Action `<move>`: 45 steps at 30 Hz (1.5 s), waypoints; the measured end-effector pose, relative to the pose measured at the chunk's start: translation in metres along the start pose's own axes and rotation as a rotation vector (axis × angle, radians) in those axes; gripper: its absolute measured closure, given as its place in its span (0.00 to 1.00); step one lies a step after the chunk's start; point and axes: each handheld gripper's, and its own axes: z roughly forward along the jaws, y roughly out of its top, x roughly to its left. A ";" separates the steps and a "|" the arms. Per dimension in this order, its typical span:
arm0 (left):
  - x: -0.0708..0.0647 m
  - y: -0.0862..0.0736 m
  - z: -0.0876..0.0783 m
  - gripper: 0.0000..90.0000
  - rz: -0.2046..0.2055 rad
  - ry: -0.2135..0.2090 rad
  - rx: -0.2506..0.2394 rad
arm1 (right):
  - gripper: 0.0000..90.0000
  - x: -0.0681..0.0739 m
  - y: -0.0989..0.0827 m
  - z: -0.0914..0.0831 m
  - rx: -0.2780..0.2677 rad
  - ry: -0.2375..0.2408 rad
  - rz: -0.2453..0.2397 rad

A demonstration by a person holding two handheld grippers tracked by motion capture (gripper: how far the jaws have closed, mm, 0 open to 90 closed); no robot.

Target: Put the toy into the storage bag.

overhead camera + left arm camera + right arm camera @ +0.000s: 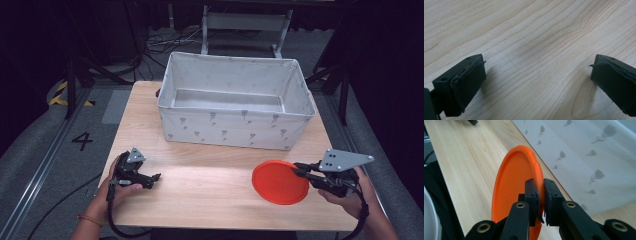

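I have the desk (200, 185) in front of me, with the fabric bin (235, 125) standing toward its far side, open at the top and with nothing in it that I can see. Between me and the bin, toward the right, is the orange disc (280, 182), and my right gripper (300, 169) is clamped on its rim; in the right gripper view the jaws sit tight on the edge of the disc (514, 187), which stands on edge along them, with the bin's wall (584, 160) just beyond. I judge the step in hand as carrying the disc to the bin: it is picked up, not yet over the opening. Next I need to lift it above the near wall, bring it over the inside and only then let the jaws part. My left gripper (156, 178) rests low over bare desk at the left, jaws wide apart and holding nothing.
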 end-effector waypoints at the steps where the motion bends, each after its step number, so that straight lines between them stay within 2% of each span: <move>1: 0.000 0.000 0.000 0.00 0.001 0.000 0.000 | 0.92 -0.001 0.000 -0.004 0.006 -0.010 -0.002; 9: 0.000 0.000 0.000 0.00 0.002 0.001 0.001 | 0.91 -0.016 0.014 -0.032 0.011 -0.044 0.008; 11: 0.000 0.000 0.000 0.00 0.000 0.000 0.000 | 0.91 -0.020 0.021 -0.039 0.016 -0.065 0.006; 16: 0.000 0.000 0.000 0.00 0.001 0.000 0.001 | 0.91 -0.026 0.038 -0.049 0.017 -0.086 -0.014; 19: 0.000 0.000 0.000 0.00 0.001 0.000 0.001 | 0.91 -0.031 0.049 -0.055 0.009 -0.081 -0.020; 22: 0.000 0.000 0.000 0.00 0.000 0.000 0.000 | 0.91 -0.037 0.060 -0.060 0.008 -0.105 -0.029; 33: 0.000 0.000 0.000 0.00 0.000 0.000 0.001 | 0.91 -0.061 0.100 -0.074 -0.013 -0.161 -0.037; 43: 0.000 0.000 0.000 0.00 0.001 0.001 0.001 | 0.91 -0.078 0.136 -0.073 -0.014 -0.188 -0.054; 45: 0.000 0.000 0.000 0.00 0.001 0.000 0.001 | 0.91 -0.083 0.143 -0.072 -0.028 -0.188 -0.052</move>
